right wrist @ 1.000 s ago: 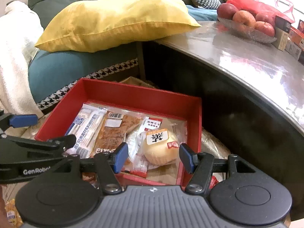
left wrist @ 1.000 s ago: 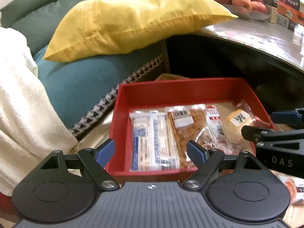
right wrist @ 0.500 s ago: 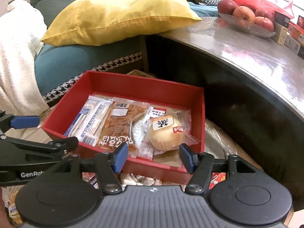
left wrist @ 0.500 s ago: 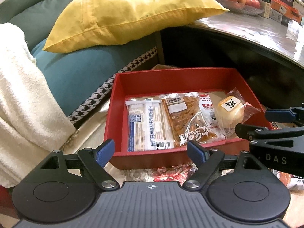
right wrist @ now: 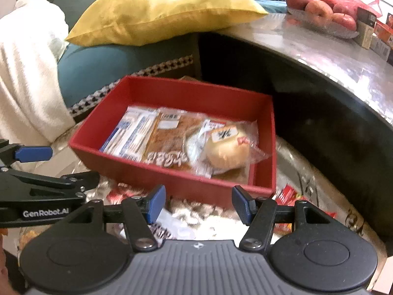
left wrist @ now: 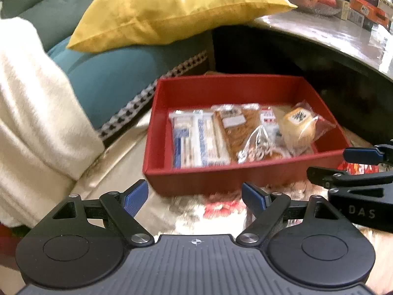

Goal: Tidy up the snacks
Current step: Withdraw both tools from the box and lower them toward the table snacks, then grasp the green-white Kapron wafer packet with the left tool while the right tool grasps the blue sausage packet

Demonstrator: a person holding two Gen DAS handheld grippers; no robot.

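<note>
Just past both grippers sits the red box (right wrist: 172, 179), low down between the sofa and the dark table. Inside it lie the packed snacks, side by side: a blue and white packet (left wrist: 194, 140) on the far left, a brown crinkly packet (right wrist: 169, 145) in the middle, and a round bun in a clear bag (right wrist: 228, 147) on the right. More snack wrappers (right wrist: 122, 191) lie loose under the grippers, in front of the box, but they are too blurry to tell apart.

These snacks look light. The wrappers are thin, shiny plastic, so they will likely slip and crackle. The bun looks soft and would squash if pinched hard. I would take it by the loose end of its bag. The flat packets look safest to grab by an edge.

The left gripper (left wrist: 195, 195) has its blue pads (left wrist: 135, 194) wide apart, with nothing between them. The right gripper (right wrist: 197, 205) is about half open and empty too. Neither one touches the box or a snack.
</note>
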